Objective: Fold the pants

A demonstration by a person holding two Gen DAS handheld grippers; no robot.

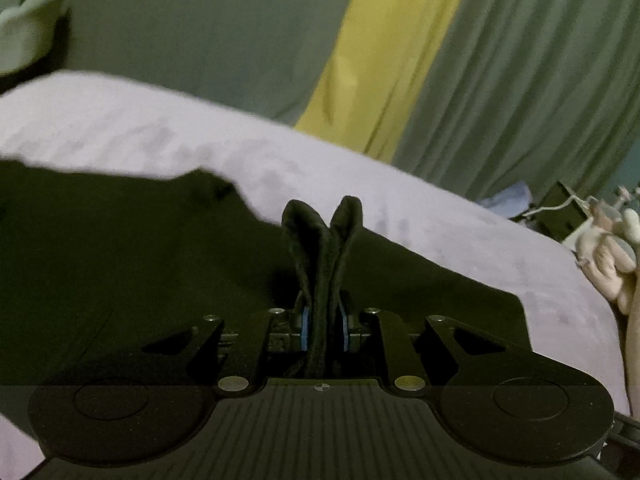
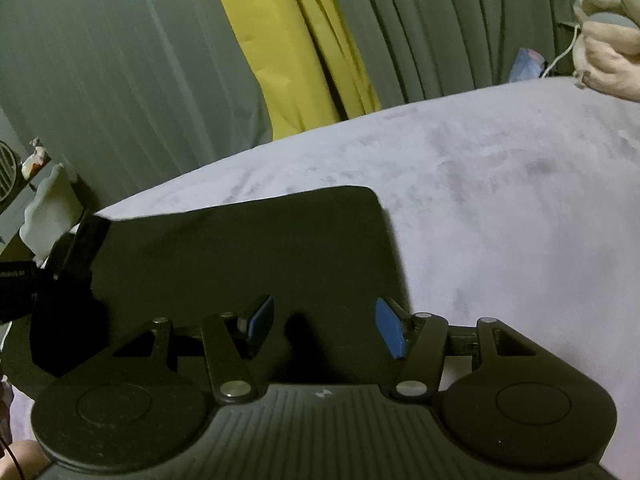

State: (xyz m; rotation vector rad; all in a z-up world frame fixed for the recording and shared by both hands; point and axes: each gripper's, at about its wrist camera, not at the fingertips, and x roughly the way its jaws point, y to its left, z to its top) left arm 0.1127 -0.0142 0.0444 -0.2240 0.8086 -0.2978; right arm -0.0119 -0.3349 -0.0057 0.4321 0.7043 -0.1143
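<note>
Grey-green curtains (image 1: 520,80) hang across the back of the room, with one yellow curtain panel (image 1: 384,60) between them. In front of them lies a bed covered with a pale lilac bedspread (image 2: 500,208), soft and slightly mottled.

Black pants (image 2: 248,248) lie spread on the bedspread. Seen from the right wrist camera, they form a flat dark panel with a rounded far corner, reaching from the middle of the bed toward its left side.

From the left wrist camera, the left gripper (image 1: 323,316) has its jaws closed on a bunched fold of the pants. Its blue pads (image 1: 305,326) press the cloth from both sides, and two dark ends of fabric stick up past the pads, splaying apart in a V shape. The rest of the garment spreads away to the left and below, dark against the lilac cover.

From the right wrist camera, the right gripper (image 2: 324,328) has its jaws standing open, blue pads (image 2: 390,330) well apart. Nothing is between them. It hovers above the near edge of the pants, with the right pad just beside the garment's right-hand edge.

At the far right end of the bed sits a pale plush toy (image 1: 612,256). At the far left of the right wrist view, a dark, blurred device (image 2: 60,280) shows at the pants' left edge; a white object stands behind it.
</note>
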